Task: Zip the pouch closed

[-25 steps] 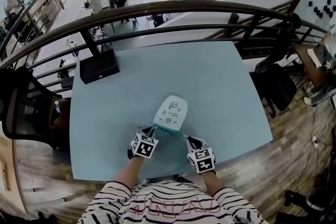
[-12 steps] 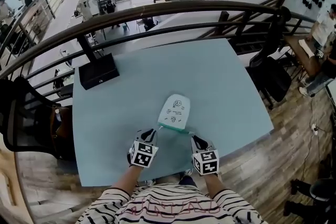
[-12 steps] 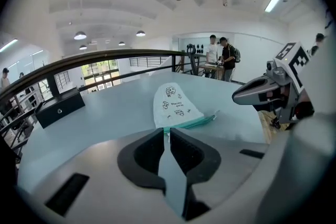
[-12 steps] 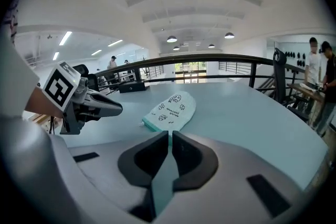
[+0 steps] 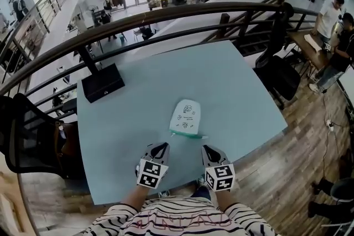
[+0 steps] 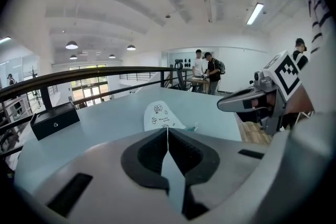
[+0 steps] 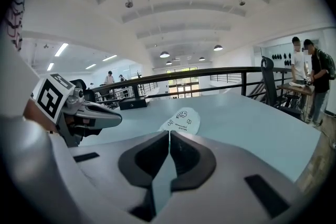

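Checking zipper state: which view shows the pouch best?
Head view: the whole pouch from above, flat on the table, teal zip edge at its near end. Both gripper views see it low and foreshortened, with the near edge partly hidden.

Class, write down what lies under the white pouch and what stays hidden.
The pouch lies flat on the pale blue table. The patch beneath it and its contents are covered.

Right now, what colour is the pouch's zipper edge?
Teal, bordering the white pouch; clearest in the head view.
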A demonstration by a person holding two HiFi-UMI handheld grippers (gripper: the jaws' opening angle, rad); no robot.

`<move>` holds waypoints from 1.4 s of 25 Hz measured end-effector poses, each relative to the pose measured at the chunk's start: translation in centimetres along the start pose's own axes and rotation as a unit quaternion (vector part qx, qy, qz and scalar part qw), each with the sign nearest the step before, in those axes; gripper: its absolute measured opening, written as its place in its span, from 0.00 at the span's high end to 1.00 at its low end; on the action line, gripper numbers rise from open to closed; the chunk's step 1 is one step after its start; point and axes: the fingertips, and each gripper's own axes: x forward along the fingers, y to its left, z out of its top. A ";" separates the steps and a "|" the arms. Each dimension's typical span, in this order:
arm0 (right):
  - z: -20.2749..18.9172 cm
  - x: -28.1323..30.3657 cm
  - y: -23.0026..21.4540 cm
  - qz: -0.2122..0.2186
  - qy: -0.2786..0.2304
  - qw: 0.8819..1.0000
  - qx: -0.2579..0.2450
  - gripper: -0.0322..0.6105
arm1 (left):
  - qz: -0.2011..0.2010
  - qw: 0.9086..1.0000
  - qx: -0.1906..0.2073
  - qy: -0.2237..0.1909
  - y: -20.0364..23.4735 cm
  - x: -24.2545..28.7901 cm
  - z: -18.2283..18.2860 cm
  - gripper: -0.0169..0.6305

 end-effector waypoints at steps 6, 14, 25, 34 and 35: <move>1.1 -1.3 2.6 0.002 -0.024 1.000 0.005 0.90 | -0.021 0.999 0.006 -0.030 -1.1 -3.0 0.8 0.93; 2.3 -2.9 4.8 -0.003 -0.046 0.999 0.001 0.91 | -0.024 0.998 0.011 -0.057 -1.3 -5.9 1.4 0.93; 1.8 -4.6 6.3 -0.013 -0.055 0.998 -0.006 0.91 | -0.027 0.997 0.023 -0.073 -2.1 -8.1 1.0 0.94; 1.8 -4.9 8.0 -0.014 -0.056 0.998 -0.009 0.91 | -0.020 0.996 0.023 -0.079 -1.4 -9.9 0.5 0.94; 1.6 -5.0 8.0 -0.014 -0.055 0.998 -0.009 0.91 | -0.020 0.996 0.022 -0.079 -1.5 -10.0 0.4 0.94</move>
